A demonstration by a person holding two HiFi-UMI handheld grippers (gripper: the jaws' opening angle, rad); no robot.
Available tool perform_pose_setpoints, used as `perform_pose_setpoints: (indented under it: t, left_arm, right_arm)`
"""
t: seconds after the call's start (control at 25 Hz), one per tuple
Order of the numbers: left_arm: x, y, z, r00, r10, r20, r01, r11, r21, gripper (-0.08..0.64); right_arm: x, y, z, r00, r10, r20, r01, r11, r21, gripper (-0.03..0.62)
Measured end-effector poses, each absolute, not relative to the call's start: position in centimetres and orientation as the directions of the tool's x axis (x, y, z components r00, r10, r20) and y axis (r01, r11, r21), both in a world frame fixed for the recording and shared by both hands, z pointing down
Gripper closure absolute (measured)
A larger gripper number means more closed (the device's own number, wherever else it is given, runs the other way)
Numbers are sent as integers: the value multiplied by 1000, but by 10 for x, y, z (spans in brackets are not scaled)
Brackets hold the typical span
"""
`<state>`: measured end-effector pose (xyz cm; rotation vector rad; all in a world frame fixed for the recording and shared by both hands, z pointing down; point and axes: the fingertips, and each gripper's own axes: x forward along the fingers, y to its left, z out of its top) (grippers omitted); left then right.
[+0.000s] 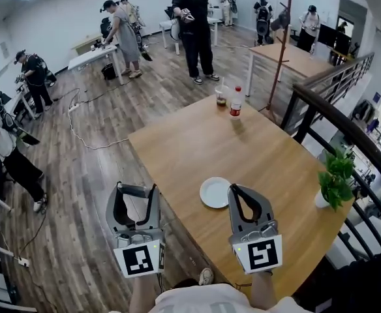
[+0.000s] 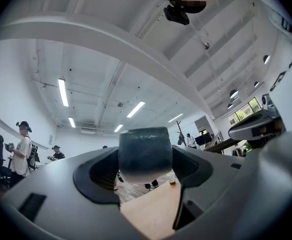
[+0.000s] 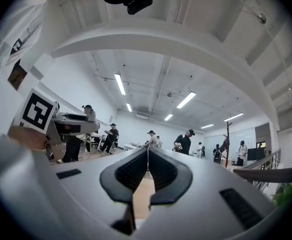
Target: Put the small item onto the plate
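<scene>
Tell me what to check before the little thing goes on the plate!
1. Grip on the small item: ok, the left gripper has its jaws clamped on it.
2. Is the plate bare: ok.
3. Is the left gripper over the plate: not ok, it hangs past the table edge, left of the plate.
4. Is the right gripper clear of the plate: not ok, jaws together and empty, tip at the plate's right rim.
5. Are the bottle and cup far away: ok.
</scene>
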<state>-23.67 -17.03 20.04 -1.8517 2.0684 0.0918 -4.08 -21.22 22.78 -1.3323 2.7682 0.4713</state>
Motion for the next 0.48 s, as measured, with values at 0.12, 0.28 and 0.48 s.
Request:
perform_pose_setpoints:
  t: [0.12,0.28,0.48]
  left_arm:
    - [-235,-182,203,-58,-955,-292,-975,117,-187,244]
    - [-224,-189,206,-13,-961,-275,-979,68,-192,244]
    - [-212,-204,199,38,-956,-291,-981,19,-192,244]
  right_arm:
    - [-44,-223,233,-625,-768,-141,-773,583,251,574]
    - [-47,-228,232,-623,-765,-165,-779,587,218,573]
    - [-42,-232,228,-593,-787,-173,-803,561,200,574]
